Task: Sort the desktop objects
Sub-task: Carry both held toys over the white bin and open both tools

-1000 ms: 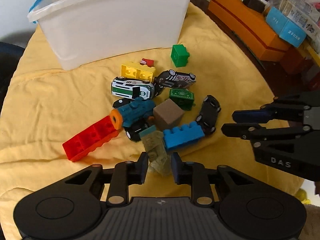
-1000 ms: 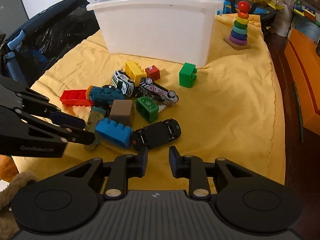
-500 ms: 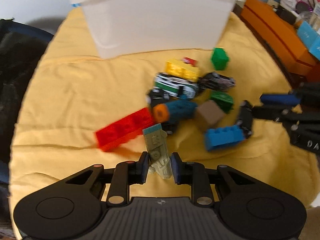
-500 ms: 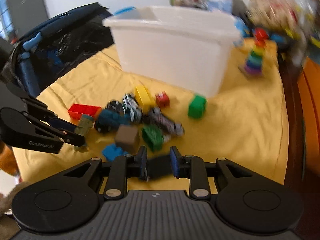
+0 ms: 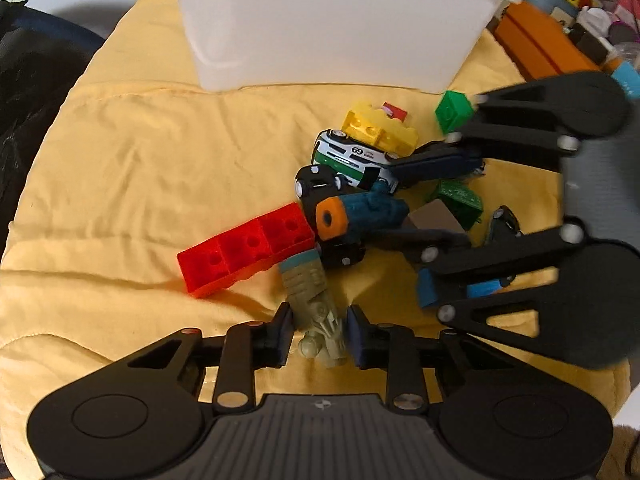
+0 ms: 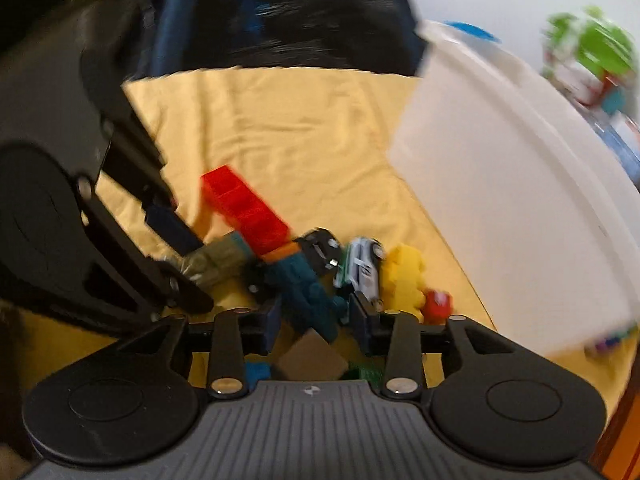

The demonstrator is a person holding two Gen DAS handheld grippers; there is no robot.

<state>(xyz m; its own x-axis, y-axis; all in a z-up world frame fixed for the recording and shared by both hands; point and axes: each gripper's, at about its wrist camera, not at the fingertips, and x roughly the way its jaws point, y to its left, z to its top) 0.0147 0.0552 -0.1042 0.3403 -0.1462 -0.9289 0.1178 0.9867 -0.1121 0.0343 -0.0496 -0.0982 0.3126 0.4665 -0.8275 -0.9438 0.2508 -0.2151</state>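
My left gripper (image 5: 318, 330) has just let its jaws ease apart around the olive toy figure (image 5: 314, 300), which lies on the yellow cloth (image 5: 140, 152) at the near edge of the pile; my right gripper (image 6: 314, 318), jaws just opening, straddles the teal toy train (image 6: 308, 288). I should centre each toy before squeezing, then lift clear toward the far white bin (image 5: 332, 28). Blur hides whether any pad touches.

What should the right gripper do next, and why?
Probably close on the teal train. The right gripper has just been opening its jaws, and they now stand on either side of the train without pressing on it, so a small squeeze should secure it.
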